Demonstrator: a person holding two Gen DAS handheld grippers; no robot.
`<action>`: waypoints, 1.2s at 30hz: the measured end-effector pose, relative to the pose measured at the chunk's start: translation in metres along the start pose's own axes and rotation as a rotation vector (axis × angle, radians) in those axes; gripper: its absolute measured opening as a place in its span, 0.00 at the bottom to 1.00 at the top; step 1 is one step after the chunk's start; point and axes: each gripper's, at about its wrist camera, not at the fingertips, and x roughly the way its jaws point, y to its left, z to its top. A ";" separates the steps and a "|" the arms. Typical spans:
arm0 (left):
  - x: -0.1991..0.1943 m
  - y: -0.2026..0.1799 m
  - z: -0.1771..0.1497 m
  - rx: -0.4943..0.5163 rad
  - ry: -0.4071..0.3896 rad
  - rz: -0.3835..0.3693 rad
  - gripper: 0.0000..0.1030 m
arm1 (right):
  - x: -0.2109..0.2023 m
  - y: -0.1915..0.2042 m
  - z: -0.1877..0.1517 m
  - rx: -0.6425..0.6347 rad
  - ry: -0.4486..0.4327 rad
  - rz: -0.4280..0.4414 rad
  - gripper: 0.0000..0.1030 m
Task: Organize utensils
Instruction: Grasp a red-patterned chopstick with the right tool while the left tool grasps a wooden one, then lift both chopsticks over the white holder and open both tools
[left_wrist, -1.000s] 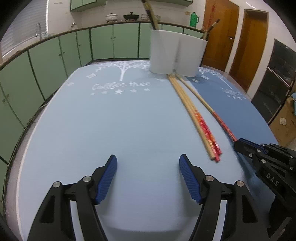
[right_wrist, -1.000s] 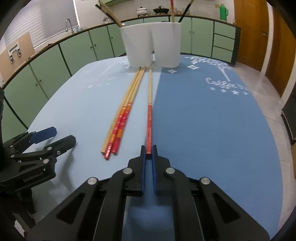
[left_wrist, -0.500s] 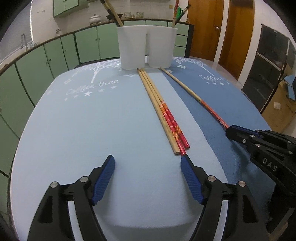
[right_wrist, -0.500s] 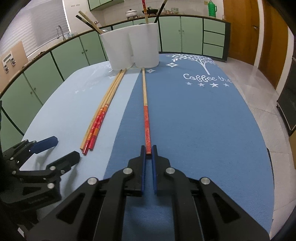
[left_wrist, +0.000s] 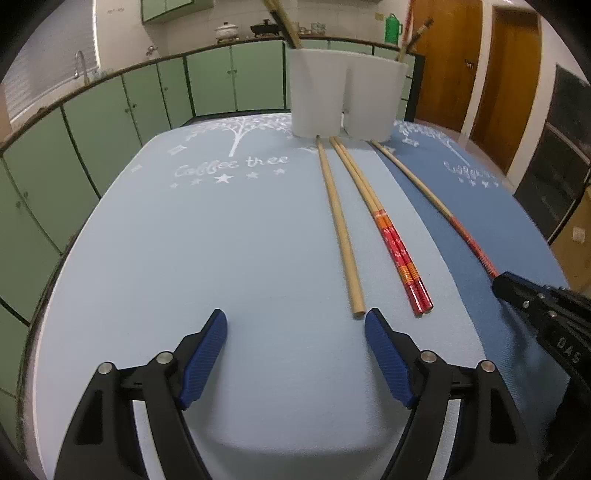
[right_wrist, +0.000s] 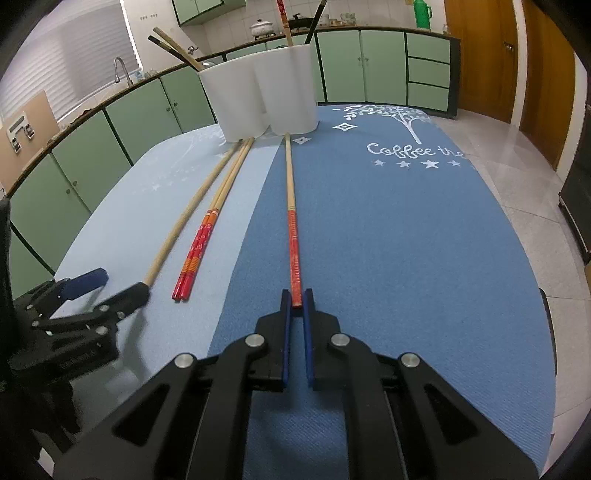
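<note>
Right jaws pinching red-handled chopstick (right_wrist: 293, 254); left agape.

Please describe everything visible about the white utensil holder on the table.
The white utensil holder looks like matte plastic, with two rounded compartments joined side by side. It stands upright at the far end of the table. Several chopsticks stick out of each compartment, leaning. The far tips of the chopsticks lying on the table reach about to its base.

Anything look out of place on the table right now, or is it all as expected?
Only loose utensils. A plain wooden chopstick has split from the red-handled pair and lies at an angle to it. A fourth, red-ended chopstick lies alone on the darker mat, its end clamped in the right gripper. Nothing spilled or broken.
</note>
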 end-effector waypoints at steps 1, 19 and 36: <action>-0.001 0.000 0.000 -0.005 -0.003 -0.007 0.73 | 0.000 0.001 0.000 -0.003 0.000 0.000 0.05; 0.005 -0.026 0.006 0.058 -0.022 -0.066 0.09 | 0.006 0.002 0.004 -0.027 0.018 0.005 0.06; -0.051 -0.013 0.023 0.044 -0.123 -0.064 0.06 | -0.040 0.011 0.025 -0.077 -0.109 0.007 0.05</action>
